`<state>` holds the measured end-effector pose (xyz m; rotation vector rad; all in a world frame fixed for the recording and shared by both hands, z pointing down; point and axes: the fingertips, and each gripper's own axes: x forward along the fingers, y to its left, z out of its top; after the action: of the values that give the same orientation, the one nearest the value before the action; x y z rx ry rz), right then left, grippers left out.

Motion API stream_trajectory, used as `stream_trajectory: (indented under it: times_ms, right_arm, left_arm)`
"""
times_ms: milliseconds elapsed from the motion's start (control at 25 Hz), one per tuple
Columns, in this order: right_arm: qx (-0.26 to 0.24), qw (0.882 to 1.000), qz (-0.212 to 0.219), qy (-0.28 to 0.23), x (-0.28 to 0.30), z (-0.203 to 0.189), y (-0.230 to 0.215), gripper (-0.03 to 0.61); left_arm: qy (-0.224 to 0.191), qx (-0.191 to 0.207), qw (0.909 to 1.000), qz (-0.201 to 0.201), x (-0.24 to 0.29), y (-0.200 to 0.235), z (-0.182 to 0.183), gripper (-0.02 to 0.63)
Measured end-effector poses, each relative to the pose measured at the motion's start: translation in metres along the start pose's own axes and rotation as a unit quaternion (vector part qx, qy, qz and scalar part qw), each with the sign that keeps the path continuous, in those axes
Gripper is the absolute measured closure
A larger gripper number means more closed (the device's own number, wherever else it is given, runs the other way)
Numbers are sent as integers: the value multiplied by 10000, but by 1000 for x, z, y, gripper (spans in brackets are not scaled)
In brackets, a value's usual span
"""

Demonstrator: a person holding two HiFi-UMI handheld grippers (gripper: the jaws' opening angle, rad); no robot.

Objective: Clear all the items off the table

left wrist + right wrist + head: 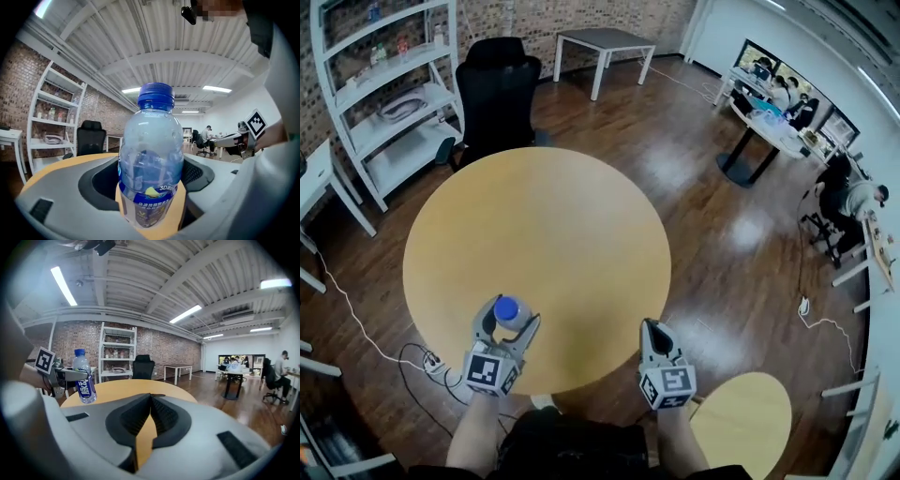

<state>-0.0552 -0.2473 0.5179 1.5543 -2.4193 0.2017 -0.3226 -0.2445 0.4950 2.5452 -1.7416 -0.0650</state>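
Observation:
A clear water bottle [507, 310] with a blue cap and blue label stands upright between the jaws of my left gripper [508, 321], which is shut on its lower body over the near edge of the round wooden table [534, 225]. In the left gripper view the bottle [151, 150] fills the middle, with the left gripper [150, 197] clasped round the label. My right gripper [654, 330] hangs at the table's near right edge, shut with nothing in it. The right gripper view shows the right gripper's [150, 398] jaws pressed together and the bottle [84, 380] off to the left.
A black office chair [497, 89] stands behind the table, a white shelf unit [394, 103] at the far left and a white table [602, 42] at the back. A small round table [741, 422] is near right. Cables [422, 361] lie on the floor; people sit at a desk [778, 127].

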Motion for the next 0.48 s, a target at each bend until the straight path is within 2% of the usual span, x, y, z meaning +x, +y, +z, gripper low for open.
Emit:
stream_trajectory:
  times_ms: [120, 240, 360, 480]
  right_arm:
    - [168, 9975, -656, -182, -52, 0, -55, 574]
    - [344, 9891, -1385, -351, -113, 2, -109, 574]
    - [421, 9790, -1942, -452, -173, -4, -149, 574]
    - [535, 9656, -2498, -492, -233, -22, -172, 574]
  left_arm:
    - [-165, -82, 9982, -571, 28, -59, 11, 245]
    - [-340, -293, 9916, -1216, 52, -128, 24, 247]
    - [-370, -414, 9817, -1820, 68, -199, 33, 247]
    - [-326, -404, 9671, -2490, 74, -263, 38, 247]
